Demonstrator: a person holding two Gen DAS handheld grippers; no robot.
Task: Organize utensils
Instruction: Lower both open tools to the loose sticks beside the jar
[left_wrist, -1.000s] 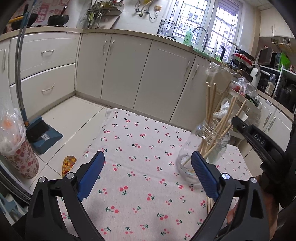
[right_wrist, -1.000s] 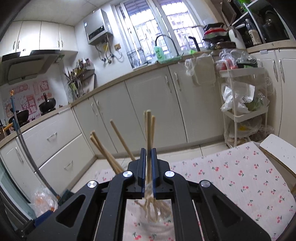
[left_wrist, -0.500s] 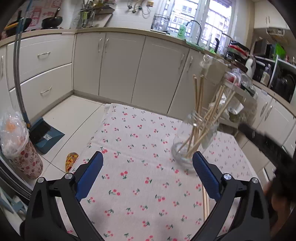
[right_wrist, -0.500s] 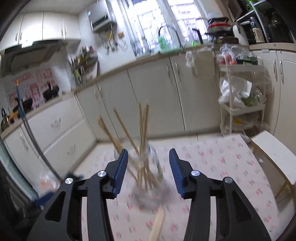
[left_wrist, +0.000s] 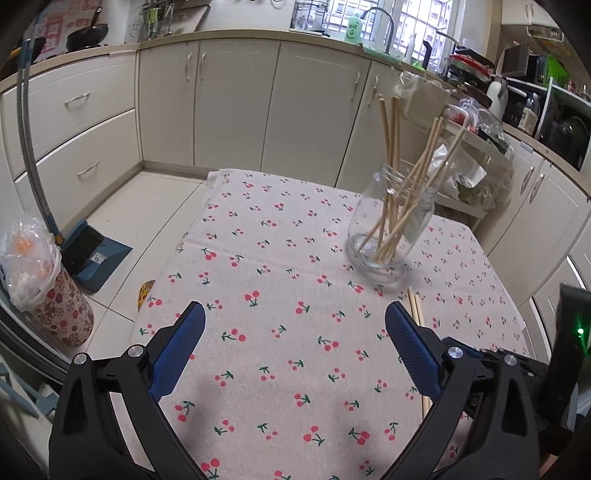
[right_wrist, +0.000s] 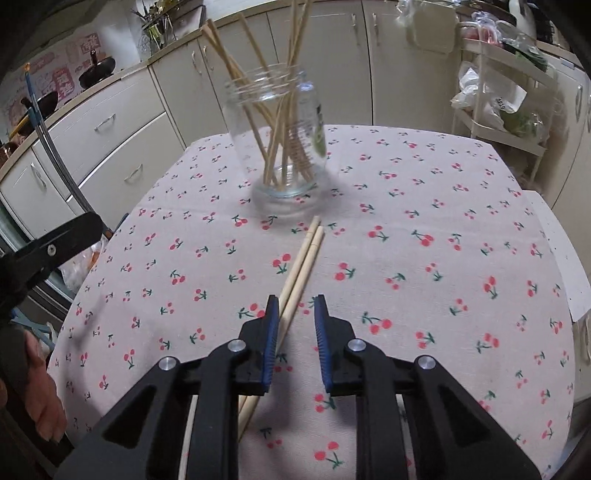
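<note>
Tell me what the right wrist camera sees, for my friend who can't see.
The right gripper is closing over two loose chopsticks lying on a cherry-print tablecloth. Behind them stands a glass jar holding more chopsticks.

one glass jar (right_wrist: 277, 140) on the cherry-print tabletop (right_wrist: 424, 280) with what looks like seven or eight chopsticks (left_wrist: 391, 206) standing in it (hard to count, they overlap), two loose chopsticks (right_wrist: 301, 266) lying flat beside it, and two grippers around

Right tongs (right_wrist: 293, 325) released the jar's chopstick, dropped over table chopsticks (right_wrist: 301, 266), closing.
</note>
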